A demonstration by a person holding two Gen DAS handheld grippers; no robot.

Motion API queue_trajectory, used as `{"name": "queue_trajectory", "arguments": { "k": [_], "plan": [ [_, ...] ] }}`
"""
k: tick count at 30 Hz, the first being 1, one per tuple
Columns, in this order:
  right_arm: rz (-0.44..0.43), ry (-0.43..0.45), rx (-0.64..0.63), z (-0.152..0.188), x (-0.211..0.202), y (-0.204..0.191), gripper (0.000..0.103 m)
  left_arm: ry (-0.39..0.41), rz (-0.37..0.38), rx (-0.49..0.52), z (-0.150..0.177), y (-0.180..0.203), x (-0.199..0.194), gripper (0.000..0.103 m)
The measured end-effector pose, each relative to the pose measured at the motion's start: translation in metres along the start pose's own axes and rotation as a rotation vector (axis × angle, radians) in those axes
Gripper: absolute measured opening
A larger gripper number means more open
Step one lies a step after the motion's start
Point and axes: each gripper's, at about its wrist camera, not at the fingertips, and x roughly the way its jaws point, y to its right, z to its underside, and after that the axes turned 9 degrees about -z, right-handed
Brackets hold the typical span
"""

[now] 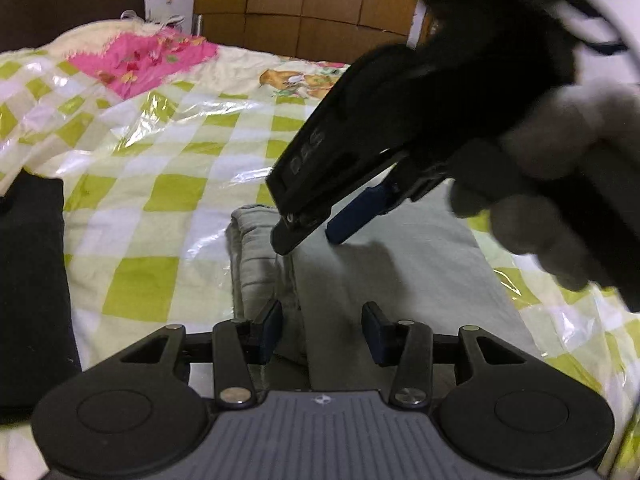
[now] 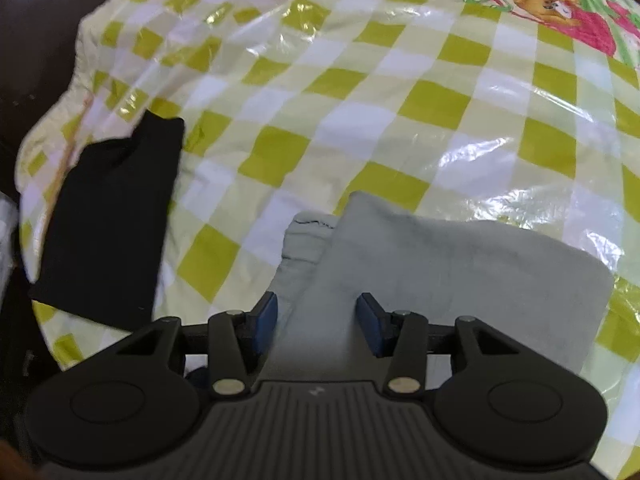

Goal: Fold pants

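Grey pants [image 1: 400,280] lie folded in a block on the checked bedspread; they also show in the right wrist view [image 2: 440,264]. The elastic waistband [image 1: 248,248] sticks out at the block's left side. My left gripper [image 1: 322,330] is open, its blue pads above the near part of the fold, holding nothing. My right gripper [image 2: 316,322] is open over the pants too. In the left wrist view the right gripper [image 1: 316,232] hangs above the pants, held by a gloved hand [image 1: 560,184], with its fingertips close to the cloth.
A folded black garment [image 2: 108,224] lies at the bed's left edge, also seen in the left wrist view [image 1: 28,280]. The green-and-white checked bedspread [image 2: 360,100] has a glossy plastic cover. A pink patch [image 1: 140,60] and a wooden headboard [image 1: 300,4] are beyond.
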Motion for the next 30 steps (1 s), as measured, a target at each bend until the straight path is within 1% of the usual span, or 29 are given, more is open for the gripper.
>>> {"name": "queue_trajectory", "arguments": {
  "k": [2, 3, 4, 7, 9, 10, 11, 12, 15, 17, 19, 20, 21, 24, 26, 28, 30],
  "plan": [
    [0.031, 0.004, 0.026, 0.001, 0.002, 0.007, 0.021, 0.007, 0.002, -0.006, 0.001, 0.000, -0.004, 0.045],
    [0.017, -0.001, 0.059, 0.001, 0.001, 0.014, 0.006, 0.009, 0.001, -0.014, 0.002, -0.001, -0.005, 0.044],
    [-0.005, 0.003, 0.099, 0.002, -0.003, 0.021, 0.005, 0.012, 0.000, -0.021, 0.002, -0.001, -0.007, 0.042],
    [-0.033, 0.055, 0.140, 0.008, -0.028, 0.029, 0.004, 0.026, 0.016, -0.021, 0.002, 0.001, -0.013, 0.042],
    [-0.039, 0.093, 0.130, 0.013, -0.045, 0.026, 0.004, 0.047, 0.038, -0.013, 0.001, 0.004, -0.019, 0.041],
    [-0.044, 0.108, 0.123, 0.014, -0.053, 0.023, 0.004, 0.058, 0.044, -0.011, 0.000, 0.005, -0.021, 0.038],
    [-0.052, 0.122, 0.115, 0.015, -0.060, 0.020, 0.003, 0.067, 0.050, -0.014, -0.002, 0.006, -0.024, 0.032],
    [-0.063, 0.135, 0.106, 0.015, -0.066, 0.016, 0.003, 0.074, 0.055, -0.023, -0.003, 0.005, -0.026, 0.031],
    [-0.081, 0.165, 0.053, 0.010, -0.078, -0.004, 0.003, 0.104, 0.057, -0.057, -0.005, -0.003, -0.038, 0.030],
    [-0.084, 0.173, 0.001, 0.007, -0.079, -0.020, 0.003, 0.100, 0.060, -0.090, -0.002, -0.011, -0.042, 0.030],
    [-0.096, 0.160, -0.038, 0.005, -0.070, -0.034, 0.003, 0.067, 0.050, -0.107, 0.003, -0.016, -0.035, 0.030],
    [-0.105, 0.142, -0.040, 0.004, -0.058, -0.038, 0.003, 0.046, 0.034, -0.114, 0.007, -0.018, -0.030, 0.030],
    [-0.107, 0.128, -0.034, 0.003, -0.045, -0.039, 0.004, 0.024, 0.022, -0.127, 0.011, -0.021, -0.024, 0.029],
    [-0.098, 0.087, -0.019, 0.000, 0.003, -0.040, 0.004, -0.009, 0.006, -0.164, 0.019, -0.029, -0.016, 0.028],
    [-0.105, 0.050, -0.009, 0.004, 0.027, -0.039, 0.004, -0.041, -0.011, -0.197, 0.025, -0.037, -0.009, 0.027],
    [-0.076, 0.041, -0.055, 0.011, 0.046, -0.045, 0.004, -0.069, -0.005, -0.246, 0.029, -0.046, -0.003, 0.027],
    [-0.053, 0.048, -0.108, 0.016, 0.054, -0.051, 0.007, -0.079, -0.004, -0.254, 0.030, -0.049, 0.000, 0.027]
  ]
}}
